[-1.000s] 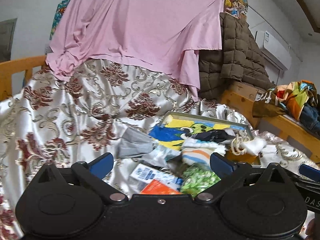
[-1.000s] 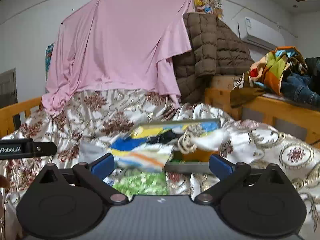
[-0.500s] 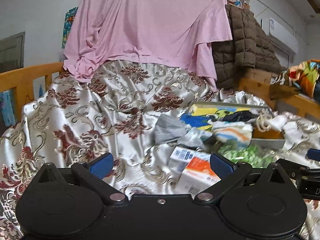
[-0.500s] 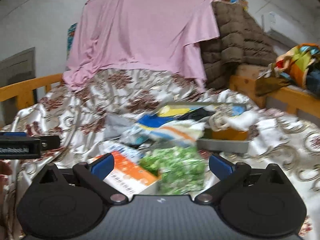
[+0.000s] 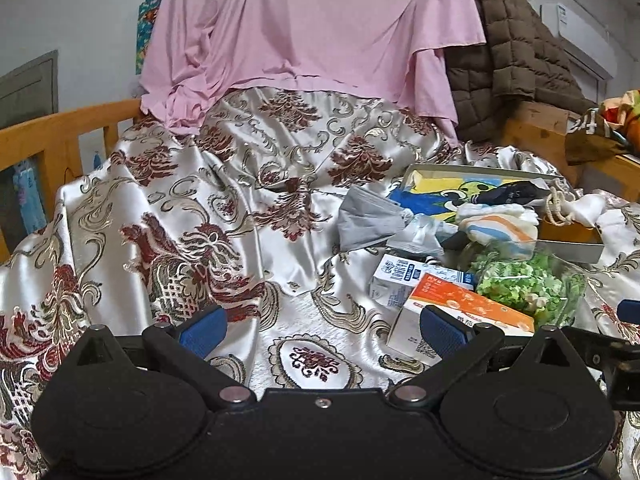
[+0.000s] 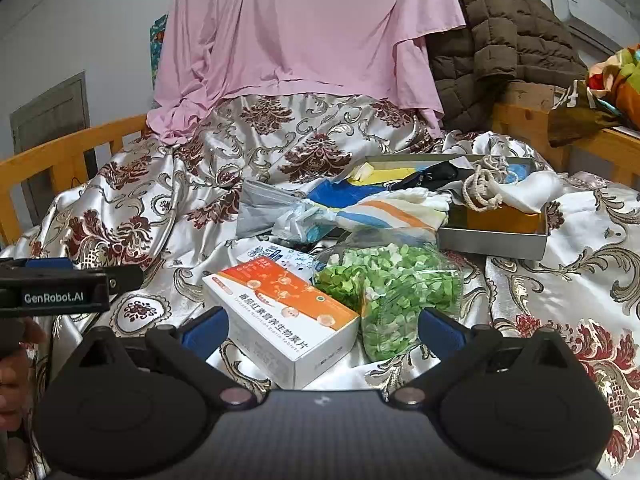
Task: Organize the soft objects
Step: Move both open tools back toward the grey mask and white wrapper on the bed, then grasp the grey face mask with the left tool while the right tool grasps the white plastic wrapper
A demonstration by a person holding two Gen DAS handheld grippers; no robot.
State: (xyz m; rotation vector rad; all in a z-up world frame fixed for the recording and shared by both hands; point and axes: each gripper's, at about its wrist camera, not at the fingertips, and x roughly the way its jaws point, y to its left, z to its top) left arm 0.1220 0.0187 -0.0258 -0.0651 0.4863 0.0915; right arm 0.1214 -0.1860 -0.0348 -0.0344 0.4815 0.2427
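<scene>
The right hand-held gripper (image 6: 322, 326) and the left hand-held gripper (image 5: 322, 330) both gape empty; the green bag (image 6: 390, 292) looks light, crinkly, slippery—pinch its top fold.

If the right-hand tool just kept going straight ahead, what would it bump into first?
Most likely the orange box and the bag of green bits beside it: both lie between the open jaws of the right gripper. Which it meets first is hard to judge.

Both wrist views low, facing bedspread (image 5: 248, 208)
</scene>
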